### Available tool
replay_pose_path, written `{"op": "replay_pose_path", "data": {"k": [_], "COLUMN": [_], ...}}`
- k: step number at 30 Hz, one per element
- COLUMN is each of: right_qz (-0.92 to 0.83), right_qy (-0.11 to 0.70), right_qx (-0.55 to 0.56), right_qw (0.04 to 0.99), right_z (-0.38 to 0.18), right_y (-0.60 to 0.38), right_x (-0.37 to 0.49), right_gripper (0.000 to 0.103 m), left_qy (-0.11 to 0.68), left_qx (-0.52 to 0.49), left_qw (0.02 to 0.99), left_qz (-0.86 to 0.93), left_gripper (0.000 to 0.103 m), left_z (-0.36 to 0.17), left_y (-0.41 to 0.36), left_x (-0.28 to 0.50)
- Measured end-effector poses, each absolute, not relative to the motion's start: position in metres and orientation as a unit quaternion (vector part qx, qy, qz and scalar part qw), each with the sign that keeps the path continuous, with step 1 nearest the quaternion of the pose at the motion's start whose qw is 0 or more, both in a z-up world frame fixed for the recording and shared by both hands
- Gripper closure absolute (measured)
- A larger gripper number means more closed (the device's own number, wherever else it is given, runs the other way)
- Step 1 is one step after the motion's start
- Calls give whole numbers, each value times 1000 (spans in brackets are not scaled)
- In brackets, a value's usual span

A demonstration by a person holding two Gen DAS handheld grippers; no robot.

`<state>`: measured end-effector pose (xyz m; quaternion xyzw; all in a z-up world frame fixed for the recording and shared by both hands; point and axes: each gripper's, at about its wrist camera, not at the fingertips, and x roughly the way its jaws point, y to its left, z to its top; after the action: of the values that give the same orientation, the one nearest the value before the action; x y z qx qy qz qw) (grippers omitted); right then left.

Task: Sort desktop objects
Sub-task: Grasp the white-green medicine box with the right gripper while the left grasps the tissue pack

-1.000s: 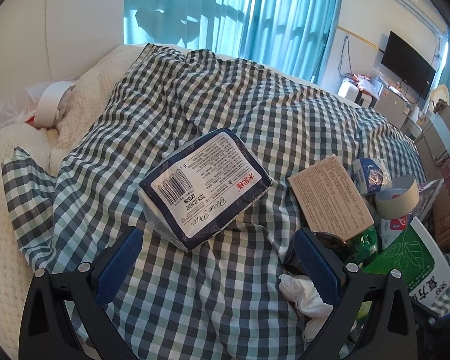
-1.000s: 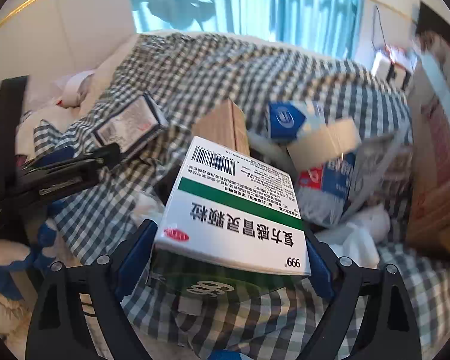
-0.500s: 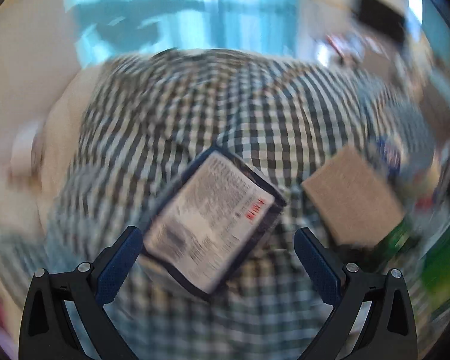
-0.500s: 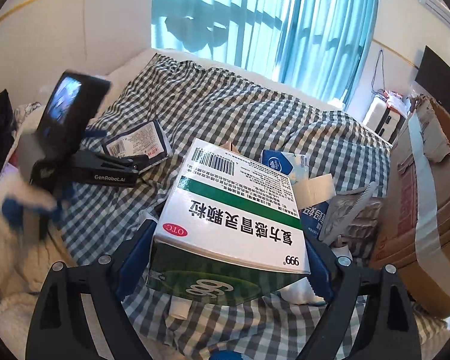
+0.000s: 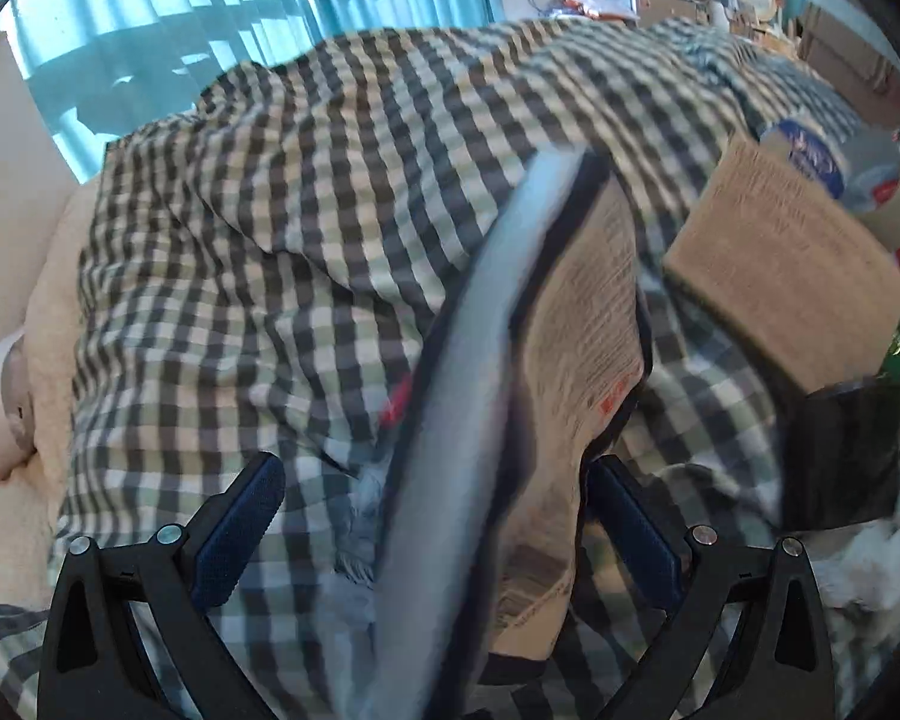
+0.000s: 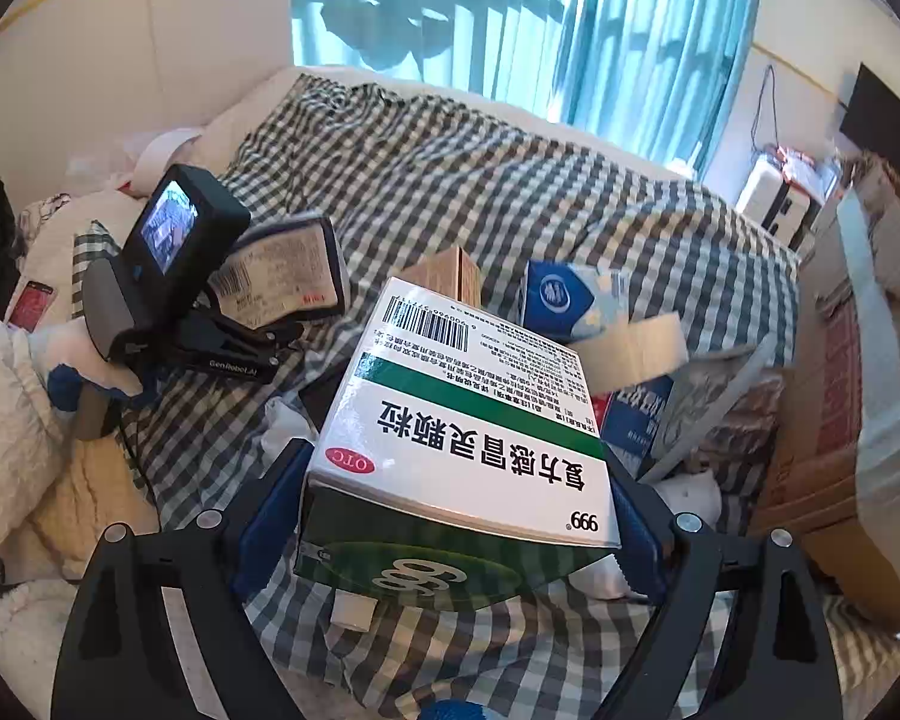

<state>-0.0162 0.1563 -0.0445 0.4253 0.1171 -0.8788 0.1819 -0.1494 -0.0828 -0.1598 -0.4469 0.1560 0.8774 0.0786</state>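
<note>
Dropped in and rolled over since a second ago, the left gripper (image 5: 426, 516), so the tissue pack (image 5: 510, 372) that lay flat on the checked blanket (image 5: 258, 228) out ahead now sits tipped up on edge right between the fingers (image 5: 234, 528). Bit blurry, but the right pad looks to be touching the pack while the left one stands clear of it, so fingers apart, not clamped. Same thing seen from the right wrist: pack (image 6: 282, 276) poking out in front of the left gripper (image 6: 252, 336). Brown cardboard box (image 5: 786, 276) just off to the right, roll of tape (image 5: 888, 204) behind that. Hardly budged over on the other side: right gripper (image 6: 456, 504) spread wide and clamped on the green and white medicine box (image 6: 474, 414), lifted over the blanket. Blue tissue packet (image 6: 558, 294) beyond it, big cardboard carton (image 6: 870, 372) off to the right.
</note>
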Motion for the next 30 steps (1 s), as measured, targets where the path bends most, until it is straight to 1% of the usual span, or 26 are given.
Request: {"op": "replay_pose_path", "data": {"k": [1,2,3,4,5,7,10,13,21,25,30], "right_qz": [-877,-876,-876,-876,-877,-878,-881,-885,-899,-911,-931], "right_qy": [115,114,113,113,114,113,111,108,99,85,69], "right_qx": [429,432,434,434,433,432,427,418,392,370,331], "right_qw": [181,180,178,177,175,174,173,174,167,163,139], "right_z": [-46,-48,-49,-50,-50,-49,-45,-38,-9,15,54], "right_y": [158,158,159,159,160,161,163,164,171,184,207], "right_x": [-17,-18,-19,-17,-16,-15,-12,-10,3,12,25], "right_gripper": [14,14,14,14,14,14,14,14,14,14,14], "left_qy": [158,152,146,147,148,140,124,106,110,95,103], "left_qx": [-449,-450,-447,-442,-438,-435,-419,-411,-367,-345,-312], "left_qw": [80,87,93,94,92,92,84,79,95,112,130], "left_qz": [876,876,877,880,882,885,895,902,919,927,936], "left_gripper": [6,17,24,41,64,87,92,92,92,92,92], "left_z": [-165,-167,-167,-164,-161,-154,-145,-132,-86,-55,-24], "left_y": [-83,-83,-83,-81,-80,-79,-82,-85,-75,-64,-34], "left_x": [-149,-148,-147,-145,-144,-141,-134,-125,-85,-71,-50]}}
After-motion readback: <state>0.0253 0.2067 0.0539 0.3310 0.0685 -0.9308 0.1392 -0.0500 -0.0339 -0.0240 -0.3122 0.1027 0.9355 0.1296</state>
